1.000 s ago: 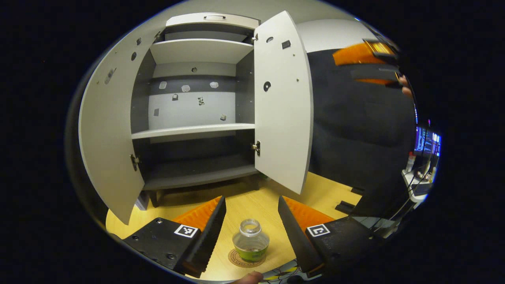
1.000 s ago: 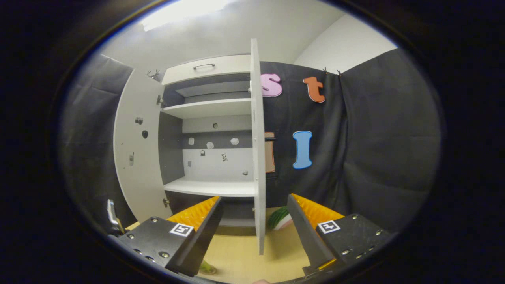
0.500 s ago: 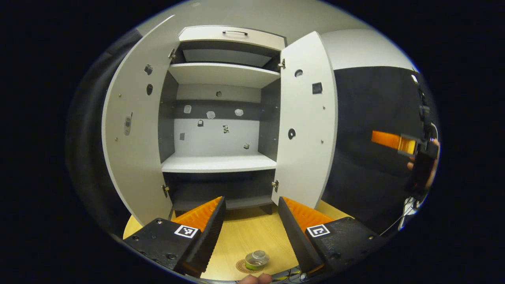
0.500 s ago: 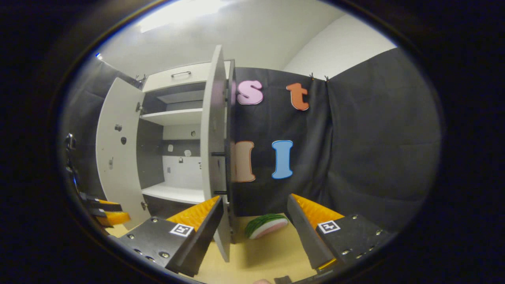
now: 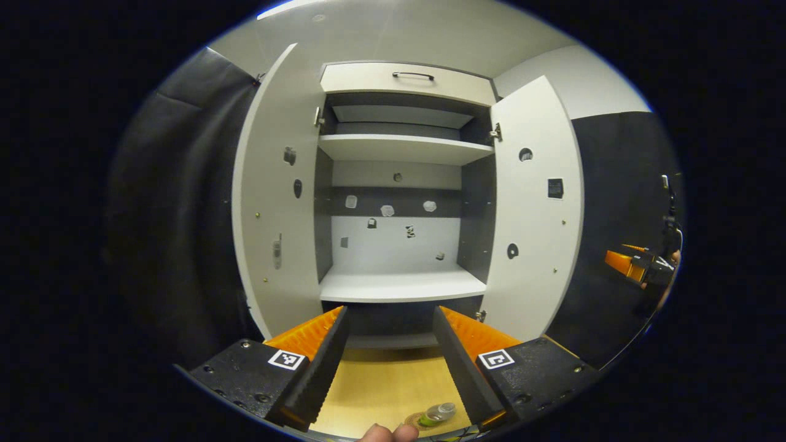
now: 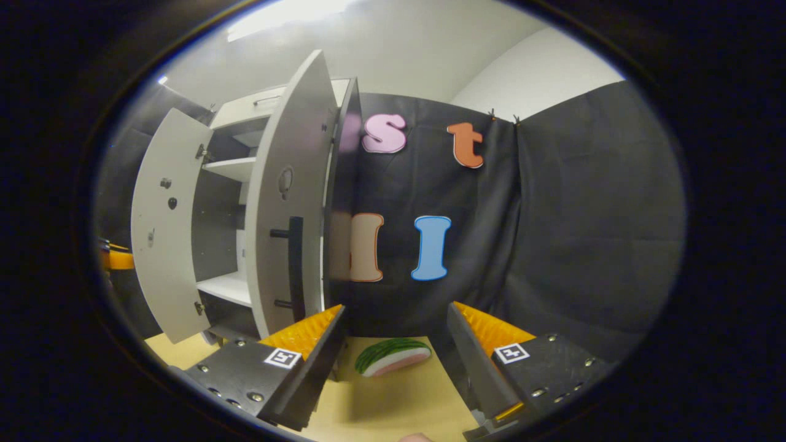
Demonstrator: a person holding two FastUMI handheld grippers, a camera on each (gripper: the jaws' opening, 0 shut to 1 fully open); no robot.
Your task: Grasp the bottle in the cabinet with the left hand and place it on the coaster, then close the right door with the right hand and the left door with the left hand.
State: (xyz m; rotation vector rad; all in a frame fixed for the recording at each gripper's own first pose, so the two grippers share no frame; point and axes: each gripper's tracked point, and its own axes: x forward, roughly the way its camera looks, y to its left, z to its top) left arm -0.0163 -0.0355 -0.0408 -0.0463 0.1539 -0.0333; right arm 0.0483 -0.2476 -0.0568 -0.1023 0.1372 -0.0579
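A clear bottle [image 5: 439, 412] with a green label stands on the round coaster [image 5: 417, 421] at the bottom edge of the left gripper view, on the wooden table [image 5: 387, 387]. My left gripper [image 5: 390, 362] is open and empty, raised above and behind the bottle, facing the white cabinet [image 5: 402, 288]. Both doors stand open: the left door [image 5: 276, 221] and the right door [image 5: 531, 227]. My right gripper [image 6: 393, 362] is open and empty, off to the outer side of the right door [image 6: 288, 202], near its black handle [image 6: 296, 258]. The right gripper [image 5: 635, 267] also appears far right in the left gripper view.
A toy watermelon slice [image 6: 393, 356] lies on the table between my right gripper's fingers, farther off by the black cloth wall [image 6: 552, 233]. The cabinet shelves [image 5: 399, 147] hold nothing. A fingertip [image 5: 387, 433] shows at the bottom edge.
My left gripper has backed up and tilted upward, so the bottle and coaster slid to the bottom edge. My right gripper swung round to the outer face of the right door.
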